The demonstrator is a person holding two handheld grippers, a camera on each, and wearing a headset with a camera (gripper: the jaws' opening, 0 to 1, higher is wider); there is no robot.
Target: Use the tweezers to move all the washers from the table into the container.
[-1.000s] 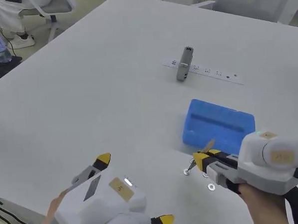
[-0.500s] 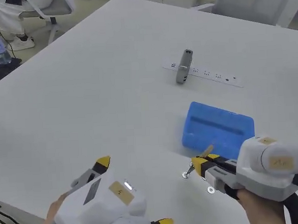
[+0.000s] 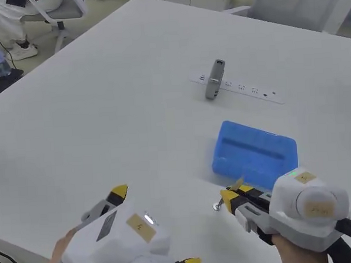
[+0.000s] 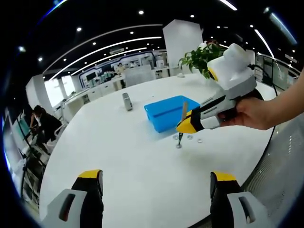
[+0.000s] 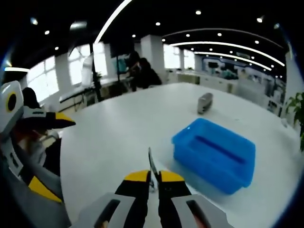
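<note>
The left gripper (image 3: pixel 155 227) hangs low over the table (image 3: pixel 104 111), its jaws spread wide with nothing between them. Right of it, the right gripper (image 3: pixel 231 198) is pinched tight on the tweezers (image 5: pixel 151 167). Their tips touch the table among the washers (image 4: pixel 190 137), which lie just in front of the blue container (image 3: pixel 254 151).
</note>
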